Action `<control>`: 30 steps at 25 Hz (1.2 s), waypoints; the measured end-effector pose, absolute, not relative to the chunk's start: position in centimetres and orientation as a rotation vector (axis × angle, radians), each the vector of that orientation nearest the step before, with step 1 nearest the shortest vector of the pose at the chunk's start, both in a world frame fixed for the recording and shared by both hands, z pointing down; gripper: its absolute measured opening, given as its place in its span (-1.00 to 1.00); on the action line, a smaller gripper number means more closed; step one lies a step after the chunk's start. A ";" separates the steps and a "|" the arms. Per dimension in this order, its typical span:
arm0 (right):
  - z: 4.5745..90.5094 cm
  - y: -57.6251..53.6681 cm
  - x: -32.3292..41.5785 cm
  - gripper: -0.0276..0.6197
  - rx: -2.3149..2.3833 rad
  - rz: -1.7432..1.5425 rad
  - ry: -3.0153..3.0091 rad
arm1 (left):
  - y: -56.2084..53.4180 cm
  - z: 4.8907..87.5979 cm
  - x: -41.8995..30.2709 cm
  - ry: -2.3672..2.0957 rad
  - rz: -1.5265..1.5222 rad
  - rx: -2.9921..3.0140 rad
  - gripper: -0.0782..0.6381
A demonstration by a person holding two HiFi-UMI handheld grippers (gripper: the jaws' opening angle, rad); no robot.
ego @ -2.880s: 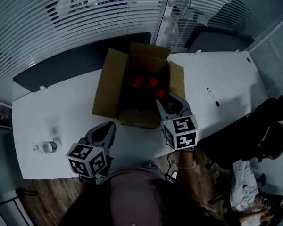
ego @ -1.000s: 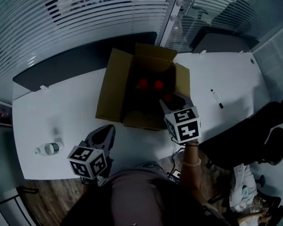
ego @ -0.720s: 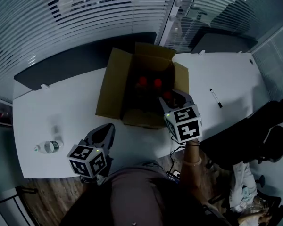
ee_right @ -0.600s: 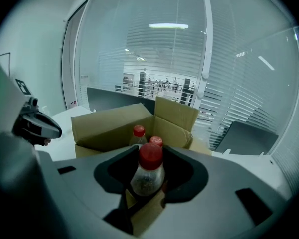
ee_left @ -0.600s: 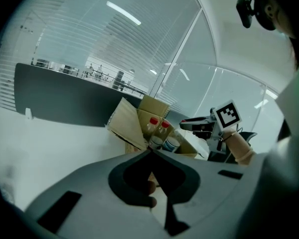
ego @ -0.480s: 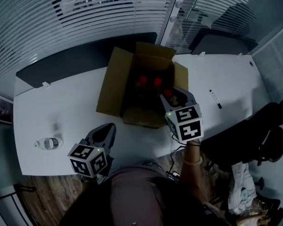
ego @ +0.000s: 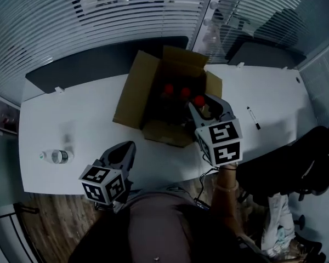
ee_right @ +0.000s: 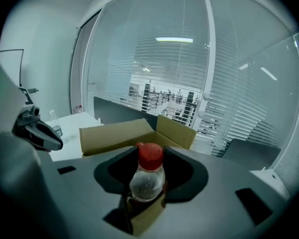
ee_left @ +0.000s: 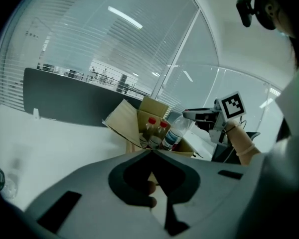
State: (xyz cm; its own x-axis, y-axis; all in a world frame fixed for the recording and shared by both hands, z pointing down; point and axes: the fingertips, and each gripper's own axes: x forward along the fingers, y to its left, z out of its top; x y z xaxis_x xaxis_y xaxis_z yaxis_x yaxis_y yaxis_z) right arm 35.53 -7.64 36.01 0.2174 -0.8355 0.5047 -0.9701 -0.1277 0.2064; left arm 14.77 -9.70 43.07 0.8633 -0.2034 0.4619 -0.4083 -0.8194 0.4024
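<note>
One bottle (ee_right: 147, 176) has risen from the box (ego: 132, 89) — right tongs (ego: 207, 104) clamp it; left tongs (ego: 122, 155) closed, idle.

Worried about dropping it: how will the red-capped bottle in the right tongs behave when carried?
The bottle looks like smooth clear plastic, so it may slip. The right tongs grip it near the cap and it hangs tilted, so it may swing. Being round, it would likely roll if dropped.

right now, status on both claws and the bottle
Right claw shut on red-capped bottle, held above the box. Left claw shut, empty, over the table. Two more bottles in box.
</note>
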 end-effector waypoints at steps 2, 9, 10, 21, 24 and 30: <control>35.5 -7.7 35.5 -0.39 2.007 0.341 -1.686 | -9.4 43.0 14.7 -0.469 0.550 2.530 -0.76; 33.9 -8.0 35.0 -0.39 1.996 0.252 -1.755 | -8.1 43.1 13.8 -0.556 0.528 2.498 -0.76; 33.8 -8.1 34.9 -0.39 1.994 0.244 -1.762 | -8.0 43.1 13.7 -0.563 0.527 2.494 -0.76; 31.0 -7.9 33.6 -0.39 2.060 0.147 -1.751 | -8.0 42.7 12.1 -0.548 0.520 2.508 -0.76; 30.2 -7.5 33.1 -0.39 2.090 0.133 -1.728 | -8.2 42.3 11.4 -0.520 0.523 2.524 -0.76; 28.8 -6.9 31.2 -0.39 2.139 0.104 -1.697 | -9.0 41.7 9.4 -0.479 0.526 2.546 -0.76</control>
State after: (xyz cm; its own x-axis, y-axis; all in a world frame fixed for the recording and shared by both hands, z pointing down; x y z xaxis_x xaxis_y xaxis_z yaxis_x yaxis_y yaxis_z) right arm 31.16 -6.88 28.84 0.2574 -0.9173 0.3039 -0.9475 -0.1779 0.2658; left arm 9.42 -9.01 41.73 0.8639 -0.2325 0.4467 -0.4226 -0.8170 0.3922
